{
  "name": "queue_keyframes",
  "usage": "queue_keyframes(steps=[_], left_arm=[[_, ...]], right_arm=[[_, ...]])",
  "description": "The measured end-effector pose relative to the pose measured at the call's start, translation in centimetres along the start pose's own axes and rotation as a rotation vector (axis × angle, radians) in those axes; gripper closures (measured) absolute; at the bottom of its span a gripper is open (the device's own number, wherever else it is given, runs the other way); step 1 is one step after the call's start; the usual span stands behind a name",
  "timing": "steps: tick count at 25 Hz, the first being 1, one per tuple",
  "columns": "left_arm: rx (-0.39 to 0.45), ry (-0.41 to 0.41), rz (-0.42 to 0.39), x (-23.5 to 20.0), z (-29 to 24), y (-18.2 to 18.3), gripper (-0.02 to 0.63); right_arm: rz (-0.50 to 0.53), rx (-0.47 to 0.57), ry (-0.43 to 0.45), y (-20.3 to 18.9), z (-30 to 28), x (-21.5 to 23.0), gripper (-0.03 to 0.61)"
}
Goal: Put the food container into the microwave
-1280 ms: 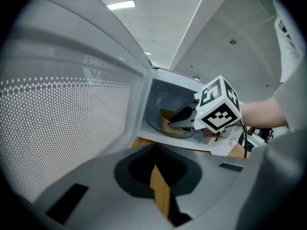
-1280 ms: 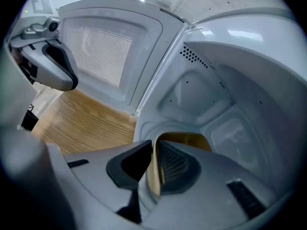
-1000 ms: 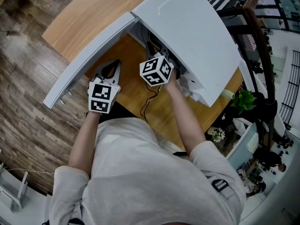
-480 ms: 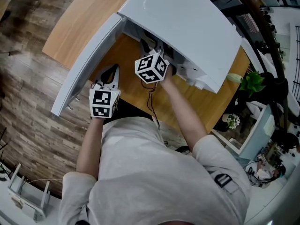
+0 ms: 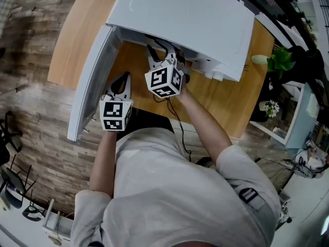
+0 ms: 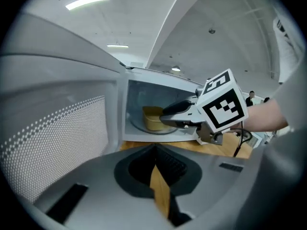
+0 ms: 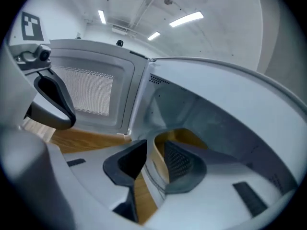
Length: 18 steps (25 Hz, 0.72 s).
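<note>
The white microwave point(image 5: 185, 19) stands on a wooden table point(image 5: 226, 96) with its door point(image 5: 92, 86) swung open to the left. In the left gripper view the yellow food container point(image 6: 151, 119) sits on the glass turntable inside the cavity. My right gripper point(image 5: 157, 55) reaches into the opening; in its own view, the right gripper point(image 7: 154, 152) has the container point(image 7: 184, 138) wall between its jaws, one outside and one inside. My left gripper point(image 5: 122, 78) hovers in front of the door, jaws together and holding nothing, over bare table wood in its own view point(image 6: 155, 153).
The perforated inner face of the door point(image 7: 91, 95) stands close on the left of both grippers. A black cable point(image 5: 172, 107) trails from the right gripper over the table. A potted plant point(image 5: 280, 60) stands beyond the table's right end. Wooden floor lies to the left.
The head view has swung, so the microwave sits higher and more level in the picture. Both grippers keep about the same places relative to the microwave and its door.
</note>
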State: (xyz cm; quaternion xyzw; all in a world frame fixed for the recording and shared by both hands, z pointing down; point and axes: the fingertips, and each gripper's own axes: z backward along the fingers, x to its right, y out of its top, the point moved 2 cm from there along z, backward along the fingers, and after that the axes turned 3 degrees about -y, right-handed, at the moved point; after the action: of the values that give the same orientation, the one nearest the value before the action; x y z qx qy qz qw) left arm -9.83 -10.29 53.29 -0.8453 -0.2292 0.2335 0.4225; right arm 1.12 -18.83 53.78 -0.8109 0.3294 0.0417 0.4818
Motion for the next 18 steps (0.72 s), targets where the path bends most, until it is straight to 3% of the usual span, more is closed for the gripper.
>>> queue_keyframes(steps=[5,9,18], left_arm=[[0.002,-0.043,-0.035,0.8,-1.0,1.1,0.601],[-0.002,-0.1,-0.05,1.7,-2.1,1.5,0.601],[-0.002,-0.211,-0.089,3.3,-3.6,2.9,0.601]], right_arm=[[-0.108,0.016,-0.005,-0.4,1.9,-0.1,0.493],[-0.172,-0.017,-0.004,-1.6,3.3,-0.8,0.574],[-0.295,-0.04,-0.001,-3.1,6.8,-1.9,0.574]])
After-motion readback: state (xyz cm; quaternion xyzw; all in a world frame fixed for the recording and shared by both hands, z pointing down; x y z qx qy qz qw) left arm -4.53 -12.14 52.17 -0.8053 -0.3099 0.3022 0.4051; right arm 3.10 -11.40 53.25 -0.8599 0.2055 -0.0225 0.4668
